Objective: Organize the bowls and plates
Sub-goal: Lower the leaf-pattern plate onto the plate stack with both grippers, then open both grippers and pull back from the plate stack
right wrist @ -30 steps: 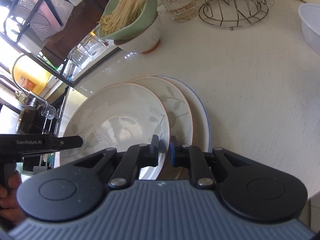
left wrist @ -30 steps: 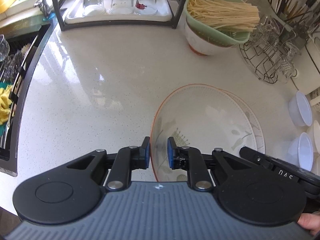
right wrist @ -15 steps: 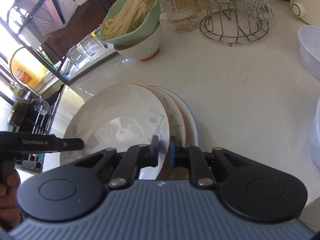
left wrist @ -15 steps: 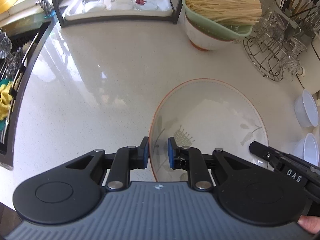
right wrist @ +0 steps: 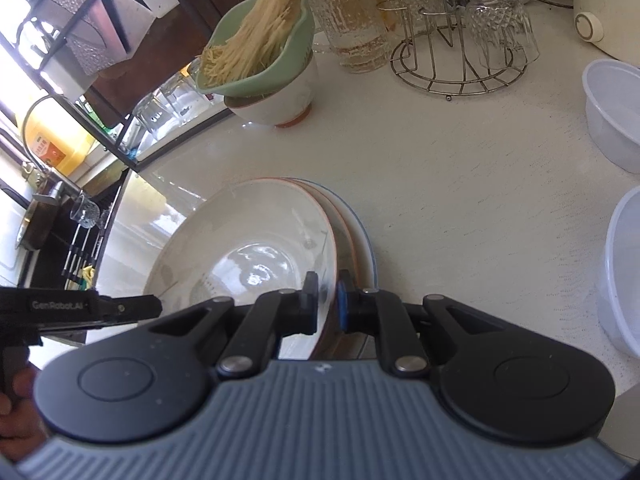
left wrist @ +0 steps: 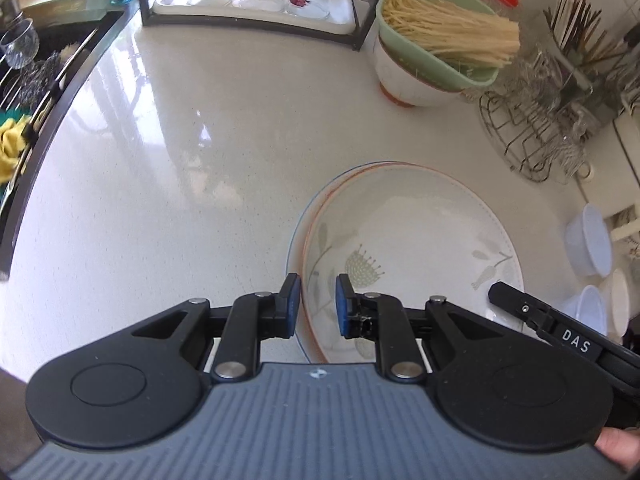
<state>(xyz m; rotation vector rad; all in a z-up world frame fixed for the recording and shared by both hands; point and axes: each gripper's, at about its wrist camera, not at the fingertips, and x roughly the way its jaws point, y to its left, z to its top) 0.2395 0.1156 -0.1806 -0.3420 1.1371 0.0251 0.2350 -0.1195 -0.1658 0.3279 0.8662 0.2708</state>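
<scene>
Both grippers, left and right, pinch the top plate's rim; glazed, slippery, breakable.

My matt black plastic claws meet a glossy glazed ceramic plate; the speckled stone-look counter shines too (wire glass rack is bare metal).
</scene>
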